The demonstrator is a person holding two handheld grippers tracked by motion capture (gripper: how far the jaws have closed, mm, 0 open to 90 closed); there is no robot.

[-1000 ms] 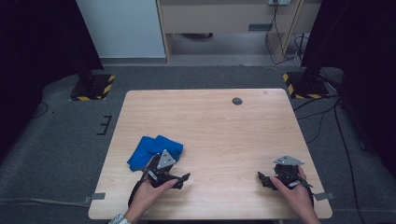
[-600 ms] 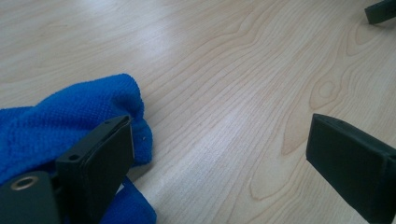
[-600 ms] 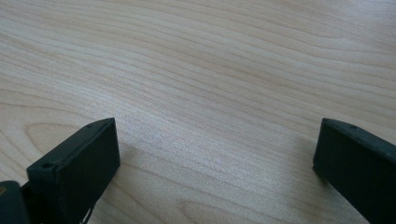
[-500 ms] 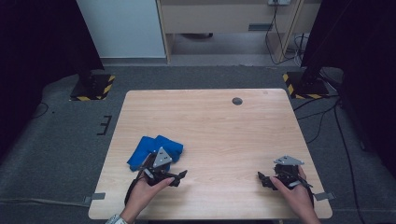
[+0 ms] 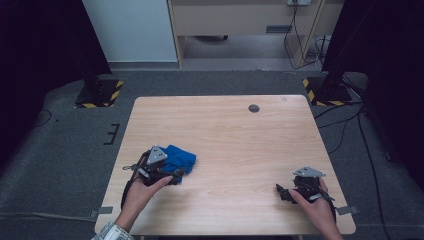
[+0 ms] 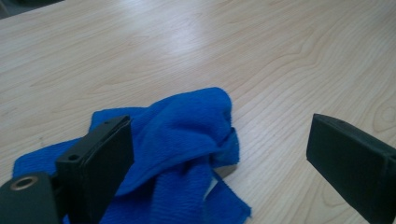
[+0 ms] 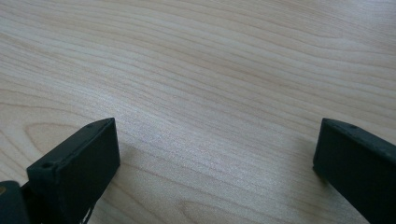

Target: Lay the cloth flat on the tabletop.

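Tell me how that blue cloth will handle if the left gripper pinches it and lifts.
The blue cloth lies crumpled in soft folds, so it will probably go limp and drape from the left gripper, whose jaws stand open around it. It looks thin and light. Its nubby weave should resist slipping, though only one fold may get caught.

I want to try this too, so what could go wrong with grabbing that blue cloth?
The crumpled blue cloth is bunched in loose folds, so the open left gripper might pinch just one layer and the rest could drag or slip out. It also lies near the left edge of the pale wooden table, so a clumsy pull might slide it off. The open right gripper is far away and can't quickly help.
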